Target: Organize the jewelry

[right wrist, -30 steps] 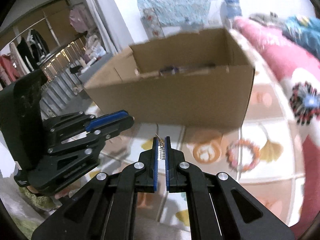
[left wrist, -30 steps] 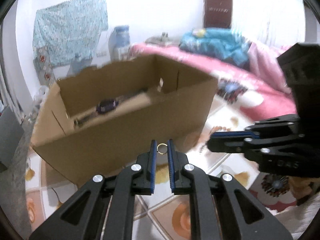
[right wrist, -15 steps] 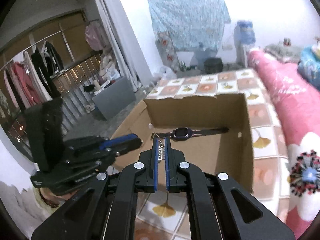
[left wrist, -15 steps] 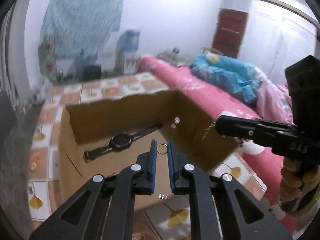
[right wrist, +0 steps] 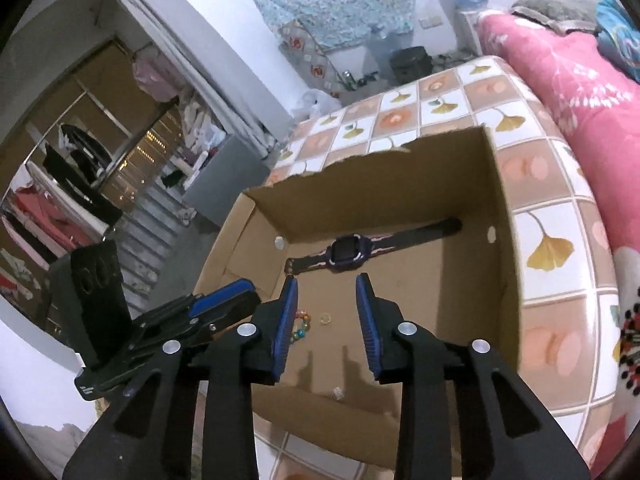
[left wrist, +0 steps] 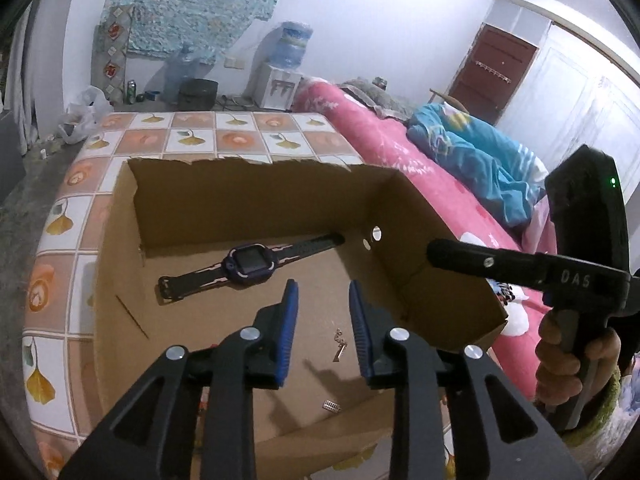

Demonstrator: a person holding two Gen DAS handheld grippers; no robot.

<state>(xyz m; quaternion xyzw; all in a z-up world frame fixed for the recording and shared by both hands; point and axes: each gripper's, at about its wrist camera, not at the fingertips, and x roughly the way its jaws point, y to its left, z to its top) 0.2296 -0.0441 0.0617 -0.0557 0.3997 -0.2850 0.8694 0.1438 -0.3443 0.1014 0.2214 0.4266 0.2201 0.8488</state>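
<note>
Both the left gripper (left wrist: 320, 316) and right gripper (right wrist: 326, 312) have just been opening and are seen released, empty, over the brown cardboard box (left wrist: 400, 216); they are best lifted straight clear, so the small gold pieces (left wrist: 340, 346) dropped inside stay undisturbed.

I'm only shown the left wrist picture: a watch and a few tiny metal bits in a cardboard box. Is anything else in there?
Observer: Yes. The right wrist view shows a colourful beaded bracelet on the floor of the cardboard box.
Operator: Any ring?
Observer: A small gold ring lies loose on the floor, just beside the bracelet.
Operator: Is the other tool holding something? I see it only from the side.
Observer: No. The right hand-held gripper has just been opening its jaws, and nothing is between its pads.
</note>
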